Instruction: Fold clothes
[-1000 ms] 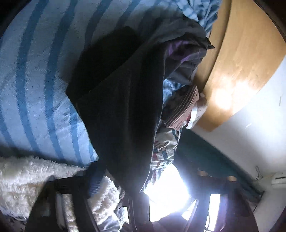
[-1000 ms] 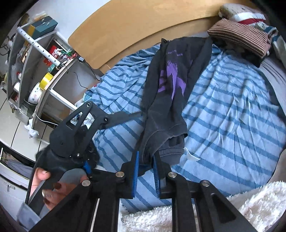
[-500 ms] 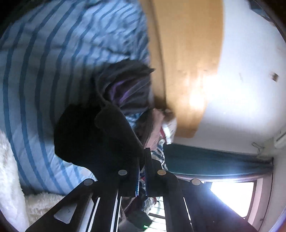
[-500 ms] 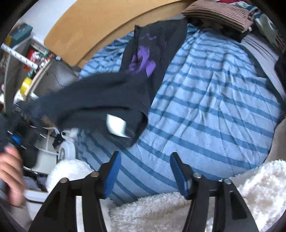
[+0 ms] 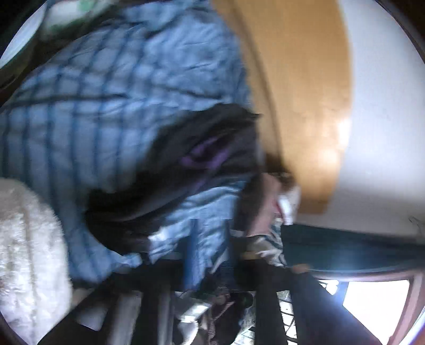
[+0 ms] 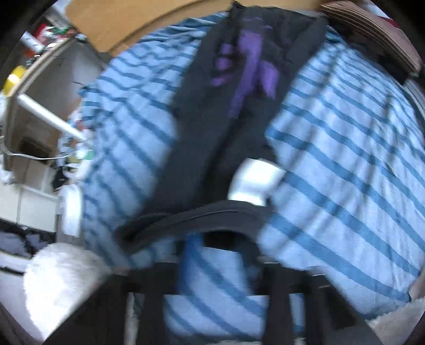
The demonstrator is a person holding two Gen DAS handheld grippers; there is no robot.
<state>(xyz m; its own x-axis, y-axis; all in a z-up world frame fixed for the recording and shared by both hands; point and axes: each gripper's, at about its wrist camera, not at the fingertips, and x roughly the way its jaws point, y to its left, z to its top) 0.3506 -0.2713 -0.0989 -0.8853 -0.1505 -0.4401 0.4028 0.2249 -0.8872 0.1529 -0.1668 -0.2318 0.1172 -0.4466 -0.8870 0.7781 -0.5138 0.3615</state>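
A dark sweatshirt with a purple print [image 6: 247, 66] is lying lengthwise on the blue-striped bedsheet [image 6: 345, 159], running from the wooden headboard [image 6: 138, 24] down toward the foot of the bed. Its lower hem [image 6: 196, 215] is curled up in a thick ridge, and a white label [image 6: 256, 180] is showing just above that ridge. From the left wrist view the same garment [image 5: 186, 164] is being seen as a bunched dark strip across the sheet [image 5: 93, 119].

The right hand-held gripper [image 6: 217, 254] is being held with its jaws spread, nothing between them, just short of the hem. The left hand-held gripper [image 5: 209, 246] is also appearing parted and empty, though motion blur is leaving this less than certain.

Several risks are being judged from here. The garment is narrowed and rumpled rather than spread flat — any fold made over it as it lies is likely to be lopsided. The rolled hem is thick, so only one layer may be caught, and the striped sheet beneath may be pinched along with it. Heavy blur in both views is suggesting fast movement, which may spoil the aim.

The bed is soft and creased. A white fluffy blanket [image 6: 61, 278] is lying at its near edge, striped pillows [image 6: 372, 34] are piled at the head, and cluttered shelving [image 6: 29, 79] is standing beside the bed. A bright window [image 5: 377, 300] and a dark curtain [image 5: 345, 246] are being seen in the left view.
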